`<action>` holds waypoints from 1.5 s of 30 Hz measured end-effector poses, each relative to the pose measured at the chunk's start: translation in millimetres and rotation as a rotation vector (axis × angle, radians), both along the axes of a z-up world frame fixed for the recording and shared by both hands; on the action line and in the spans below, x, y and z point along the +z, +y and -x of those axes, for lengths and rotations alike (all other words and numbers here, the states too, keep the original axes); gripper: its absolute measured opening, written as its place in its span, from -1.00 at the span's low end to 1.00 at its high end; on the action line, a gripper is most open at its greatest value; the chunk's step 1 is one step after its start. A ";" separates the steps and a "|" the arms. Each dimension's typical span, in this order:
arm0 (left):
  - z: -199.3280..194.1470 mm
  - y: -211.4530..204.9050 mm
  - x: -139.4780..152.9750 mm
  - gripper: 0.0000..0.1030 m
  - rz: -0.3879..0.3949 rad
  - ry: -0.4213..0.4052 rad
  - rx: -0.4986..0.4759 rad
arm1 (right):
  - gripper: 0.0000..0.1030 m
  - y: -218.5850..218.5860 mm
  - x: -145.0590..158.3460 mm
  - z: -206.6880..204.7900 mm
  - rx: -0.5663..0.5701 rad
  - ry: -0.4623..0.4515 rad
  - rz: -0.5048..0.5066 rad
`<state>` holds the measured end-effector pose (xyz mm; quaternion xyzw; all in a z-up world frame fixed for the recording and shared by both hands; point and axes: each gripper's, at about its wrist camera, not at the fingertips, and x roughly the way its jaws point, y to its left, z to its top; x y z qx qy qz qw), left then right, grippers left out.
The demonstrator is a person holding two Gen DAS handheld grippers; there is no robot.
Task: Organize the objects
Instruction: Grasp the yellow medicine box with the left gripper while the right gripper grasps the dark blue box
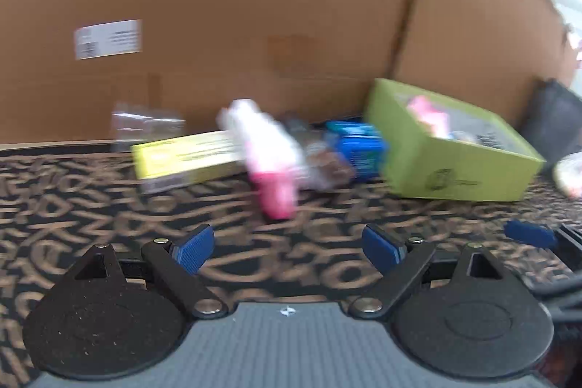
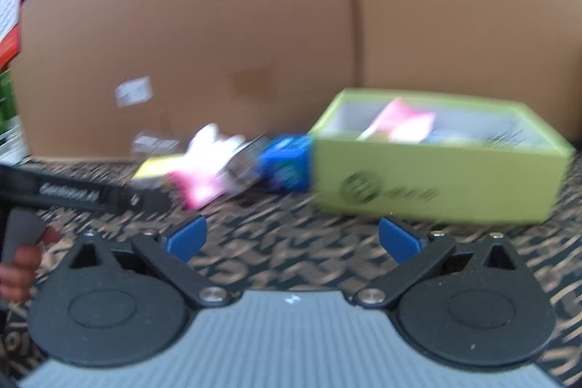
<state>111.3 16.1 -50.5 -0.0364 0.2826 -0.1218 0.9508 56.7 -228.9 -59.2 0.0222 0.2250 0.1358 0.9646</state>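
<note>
Both views are blurred. An open lime-green box [image 1: 454, 166] [image 2: 436, 177] sits on the patterned cloth, with a pink packet [image 2: 400, 122] and other small items inside. Left of it lie a blue packet [image 1: 358, 148] [image 2: 287, 164], a pink and white packet [image 1: 269, 155] [image 2: 207, 166], a yellow box [image 1: 185, 159] and a clear plastic piece [image 1: 145, 126]. My left gripper [image 1: 287, 248] is open and empty, short of the pink packet. My right gripper [image 2: 293, 239] is open and empty, in front of the green box's left end.
A large brown cardboard wall [image 1: 254, 24] [image 2: 254, 42] stands right behind the objects. In the right wrist view the other gripper's black body [image 2: 72, 195] and a hand [image 2: 18, 268] are at the left. A dark bag [image 1: 553, 122] sits at far right.
</note>
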 end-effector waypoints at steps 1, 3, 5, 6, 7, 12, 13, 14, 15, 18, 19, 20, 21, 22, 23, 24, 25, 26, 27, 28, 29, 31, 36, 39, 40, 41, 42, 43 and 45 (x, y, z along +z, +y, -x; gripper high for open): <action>-2.6 12.7 -0.5 0.78 -0.005 -0.002 0.026 | 1.00 10.8 -4.0 -1.1 0.022 0.019 -0.003; -12.7 34.5 -1.5 0.78 -0.007 -0.010 0.086 | 1.00 24.7 -8.7 2.0 0.053 0.037 -0.004; -27.0 51.9 -3.5 0.78 -0.005 -0.025 0.097 | 1.00 36.1 -4.6 -0.2 0.074 0.048 -0.003; -36.3 59.9 -4.3 0.78 -0.003 -0.030 0.094 | 1.00 43.7 -0.9 2.2 0.086 0.051 -0.003; -44.2 67.2 -4.8 0.78 0.005 -0.038 0.088 | 1.00 49.1 0.4 2.6 0.095 0.054 -0.001; -95.3 93.5 -7.5 0.78 0.014 -0.068 -0.033 | 1.00 60.5 2.7 2.3 0.101 0.072 0.024; -105.3 96.1 -9.4 0.78 0.005 -0.066 -0.058 | 1.00 62.4 1.5 0.4 0.099 0.078 0.025; -115.1 97.7 -11.9 0.78 -0.003 -0.051 -0.079 | 1.00 64.4 -1.4 -4.1 0.096 0.084 0.026; -123.8 98.3 -14.3 0.78 -0.006 -0.032 -0.100 | 1.00 65.1 -2.4 -4.0 0.092 0.093 0.028; -140.7 96.0 -20.5 0.78 -0.005 -0.013 -0.166 | 1.00 66.0 -7.0 -8.4 0.082 0.120 0.032; -144.0 94.3 -21.8 0.78 -0.016 -0.024 -0.174 | 1.00 66.7 -8.6 -10.4 0.078 0.130 0.034; -147.1 92.4 -23.5 0.79 -0.028 -0.031 -0.179 | 1.00 67.4 -10.4 -12.7 0.076 0.139 0.036; -151.2 90.9 -25.2 0.81 -0.031 -0.025 -0.191 | 1.00 68.6 -11.7 -15.1 0.074 0.147 0.039; -154.9 89.5 -27.4 0.85 -0.031 -0.011 -0.206 | 1.00 69.4 -12.8 -17.0 0.073 0.153 0.040; -158.4 87.9 -29.6 0.93 -0.033 0.003 -0.214 | 1.00 70.6 -13.6 -18.9 0.073 0.158 0.041; -160.2 87.4 -31.3 0.95 -0.029 0.003 -0.216 | 1.00 71.7 -14.7 -21.3 0.076 0.162 0.043; -161.7 87.4 -32.4 0.98 -0.024 0.002 -0.215 | 1.00 73.4 -15.7 -23.7 0.078 0.165 0.046; -163.5 88.8 -33.0 0.98 -0.012 0.006 -0.215 | 1.00 75.0 -16.6 -25.8 0.078 0.167 0.050; -165.0 89.6 -33.2 0.98 0.004 0.016 -0.213 | 1.00 76.8 -17.3 -28.1 0.078 0.170 0.054; -166.3 90.4 -33.8 0.98 0.018 0.024 -0.208 | 1.00 78.1 -17.8 -29.9 0.079 0.172 0.055; -165.9 90.8 -34.2 0.93 0.028 0.027 -0.208 | 1.00 79.2 -18.4 -31.6 0.080 0.175 0.054; -160.1 90.0 -33.8 0.81 0.040 0.023 -0.230 | 1.00 81.4 -19.5 -34.2 0.082 0.181 0.052; -116.1 81.3 -33.7 0.75 0.060 0.026 -0.386 | 1.00 83.4 -21.6 -37.0 0.080 0.190 0.054; -95.0 75.9 -29.5 0.76 0.012 -0.022 -0.431 | 1.00 81.8 -21.4 -38.4 0.071 0.189 0.055; -92.2 74.8 -26.5 0.77 0.001 -0.052 -0.428 | 1.00 81.4 -21.0 -39.1 0.067 0.189 0.055; -93.0 72.2 -23.3 0.79 -0.008 -0.075 -0.423 | 1.00 81.0 -20.7 -39.8 0.063 0.188 0.055; -93.9 69.6 -20.9 0.79 -0.018 -0.089 -0.424 | 1.00 80.8 -20.4 -40.2 0.057 0.187 0.051; -97.6 64.3 -19.3 0.80 -0.031 -0.093 -0.436 | 1.00 79.9 -20.1 -39.6 0.054 0.187 0.047; -106.0 50.1 -20.2 0.80 -0.076 -0.085 -0.473 | 1.00 79.1 -19.5 -38.4 0.048 0.185 0.036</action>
